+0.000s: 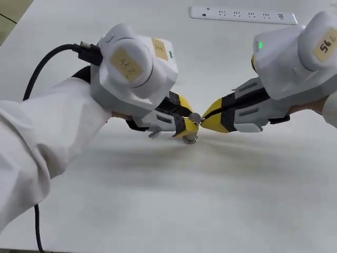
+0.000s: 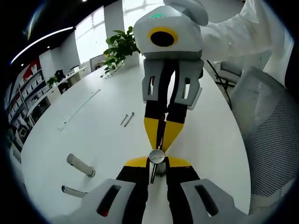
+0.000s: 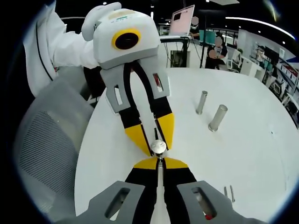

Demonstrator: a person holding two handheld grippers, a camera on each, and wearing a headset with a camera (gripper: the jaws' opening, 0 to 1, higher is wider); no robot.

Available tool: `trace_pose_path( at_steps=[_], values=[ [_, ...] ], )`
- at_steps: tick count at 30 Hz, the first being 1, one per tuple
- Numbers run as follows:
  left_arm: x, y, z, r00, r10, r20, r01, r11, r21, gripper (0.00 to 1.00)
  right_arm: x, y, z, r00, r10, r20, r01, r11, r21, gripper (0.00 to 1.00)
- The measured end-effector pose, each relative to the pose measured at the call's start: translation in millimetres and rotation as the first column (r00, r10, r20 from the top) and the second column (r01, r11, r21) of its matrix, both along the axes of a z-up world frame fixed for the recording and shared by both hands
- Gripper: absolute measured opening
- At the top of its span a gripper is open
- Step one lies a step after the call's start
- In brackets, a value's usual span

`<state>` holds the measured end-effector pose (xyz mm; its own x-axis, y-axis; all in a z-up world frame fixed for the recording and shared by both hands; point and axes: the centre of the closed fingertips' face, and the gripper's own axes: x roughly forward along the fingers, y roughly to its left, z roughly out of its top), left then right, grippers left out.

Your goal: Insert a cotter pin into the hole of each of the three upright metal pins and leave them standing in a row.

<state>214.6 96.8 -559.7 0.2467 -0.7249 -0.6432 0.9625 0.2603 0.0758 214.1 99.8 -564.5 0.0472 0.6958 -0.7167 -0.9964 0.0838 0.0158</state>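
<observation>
Left claw (image 1: 185, 125): clamping the metal pin (image 1: 190, 138), standing on the counter (image 1: 158, 200), from 9 o'clock.
Right claw (image 1: 206, 120): pinching shut at the pin head from 3 o'clock; load too small to tell.
Other pins (image 3: 218, 117): standing at 1 o'clock, right gripper view.
Cotter pins (image 2: 127, 119): lying loose at 11 o'clock, left gripper view.
Handling: judging metal pin stiff, slick, tippy, so gripping shaft low; cotter pins light, springy, so pinching at loop.

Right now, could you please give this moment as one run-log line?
left claw: shut on metal pin | right claw: shut on cotter pin, at metal pin's top | other pins: two, upright
</observation>
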Motion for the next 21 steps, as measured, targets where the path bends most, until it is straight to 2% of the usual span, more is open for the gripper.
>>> trace_pose_path(
  at_steps=[7,9,12,13,14,16,17,18,21],
  values=[
    [2.2,0.1,-0.2,0.999,-0.018,0.047,0.018,1.000,0.006,0.14,-0.1,2.0,1.7,0.999,0.022,0.030,-0.023,1.000,0.012,0.02],
    [0.7,0.2,1.4,0.999,-0.020,0.046,0.020,1.000,-0.005,0.24,0.1,2.7,4.4,0.999,0.023,0.035,-0.024,1.000,0.018,0.13],
    [3.1,6.5,3.0,0.998,0.006,0.070,-0.005,1.000,-0.013,0.39,-1.3,3.6,9.1,1.000,0.017,0.020,-0.018,0.999,0.040,0.11],
    [3.3,9.9,2.8,0.996,0.008,0.087,-0.007,1.000,-0.011,0.43,-1.2,4.0,9.7,1.000,0.012,0.016,-0.013,0.999,0.044,0.12],
    [1.3,13.3,1.1,0.996,0.006,0.086,-0.006,1.000,-0.004,0.48,-2.2,4.0,9.6,1.000,0.014,0.015,-0.015,0.999,0.047,0.14],
    [-2.7,20.1,-2.1,0.997,0.024,0.072,-0.023,1.000,-0.011,0.55,-5.7,5.8,11.2,1.000,0.029,0.005,-0.029,0.998,0.062,0.19],
    [-5.6,21.5,-2.6,0.998,0.042,0.052,-0.040,0.999,-0.032,0.61,-6.6,6.5,11.5,1.000,0.029,-0.002,-0.029,0.997,0.066,0.23],
    [-10.2,22.6,-3.0,0.998,0.068,0.017,-0.067,0.995,-0.067,0.65,-7.9,7.3,12.2,0.999,0.032,-0.003,-0.032,0.997,0.071,0.24],
    [-22.1,26.8,-4.9,0.995,0.093,-0.043,-0.097,0.988,-0.117,0.83,-8.5,9.5,9.7,1.000,0.030,-0.006,-0.029,0.998,0.062,0.24]
  ],
)
